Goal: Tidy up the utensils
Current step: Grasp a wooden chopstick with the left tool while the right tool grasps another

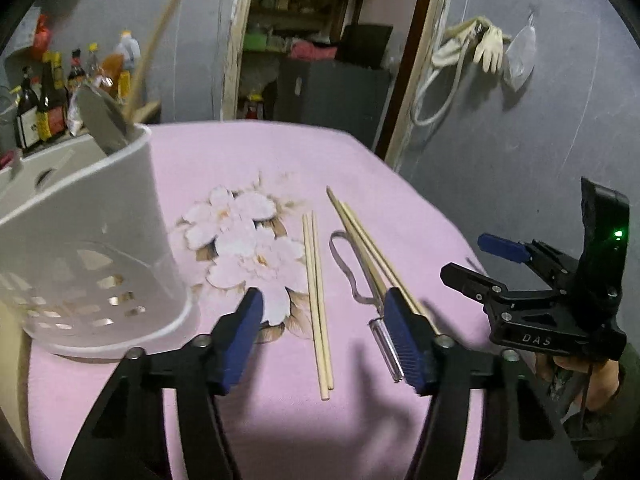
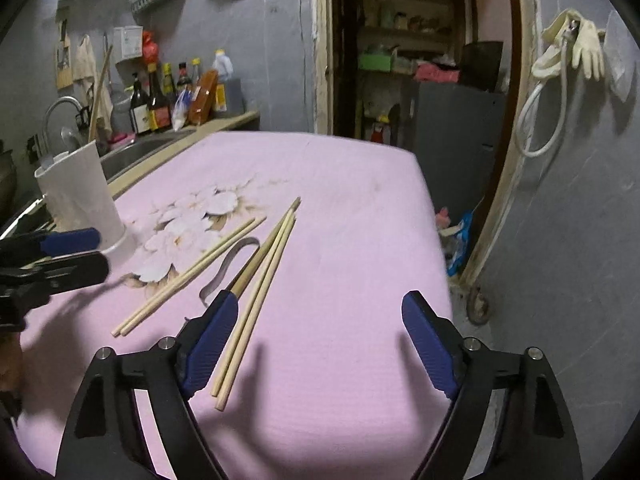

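A white perforated utensil holder (image 1: 92, 248) stands at the left on the pink floral cloth (image 1: 280, 420), with a spoon-like utensil (image 1: 100, 120) in it; it also shows in the right wrist view (image 2: 84, 200). One pair of wooden chopsticks (image 1: 318, 300) lies between my left gripper's open fingers. A second pair (image 1: 372, 248) and a metal peeler (image 1: 360, 280) lie by its right finger. My left gripper (image 1: 324, 340) is open and empty. My right gripper (image 2: 320, 348) is open and empty, with the second pair (image 2: 256, 304) just inside its left finger.
Sauce bottles (image 2: 160, 100) and a sink with a faucet (image 2: 60, 112) stand behind the holder at the left. The table's right edge (image 2: 436, 240) drops to the floor near a doorway. Gloves and a hose (image 2: 568, 60) hang on the wall.
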Demonstrator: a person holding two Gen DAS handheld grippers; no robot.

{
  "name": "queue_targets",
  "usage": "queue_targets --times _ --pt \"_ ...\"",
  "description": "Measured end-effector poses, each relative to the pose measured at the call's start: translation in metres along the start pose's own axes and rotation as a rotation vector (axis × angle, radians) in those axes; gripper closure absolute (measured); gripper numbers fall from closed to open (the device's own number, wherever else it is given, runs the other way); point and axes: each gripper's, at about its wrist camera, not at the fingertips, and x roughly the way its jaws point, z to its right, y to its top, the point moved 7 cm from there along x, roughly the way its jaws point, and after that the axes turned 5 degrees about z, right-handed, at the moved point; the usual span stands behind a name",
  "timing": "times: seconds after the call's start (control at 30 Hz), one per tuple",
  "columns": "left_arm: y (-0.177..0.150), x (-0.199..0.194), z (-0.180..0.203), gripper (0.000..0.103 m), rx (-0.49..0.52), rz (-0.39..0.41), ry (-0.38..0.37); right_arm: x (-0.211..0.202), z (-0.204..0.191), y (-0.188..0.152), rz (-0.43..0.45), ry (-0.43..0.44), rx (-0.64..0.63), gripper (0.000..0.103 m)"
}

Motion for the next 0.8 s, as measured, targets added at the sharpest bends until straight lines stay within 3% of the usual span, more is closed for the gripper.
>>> queue_targets --times 0.1,0.33,0.53,0.8 --pt "-0.002 0.017 -0.004 0.067 -0.001 -0.071 0.01 0.009 -0.005 -0.003 -0.043 0.01 -0.026 0.033" --pt "0.001 0.041 -0.014 0.08 -0.007 -0.165 0.027 0.029 -0.013 -0.006 -0.116 0.036 -0.063 0.05" --pt "-0.001 0.062 -0.022 0.085 0.003 -0.228 0.052 0.041 -0.014 -0.004 -0.151 0.026 -0.098 0.052" --pt "0.001 0.072 -0.022 0.088 -0.025 -0.236 0.038 0.053 -0.016 0.004 -0.159 0.028 -0.113 0.052"
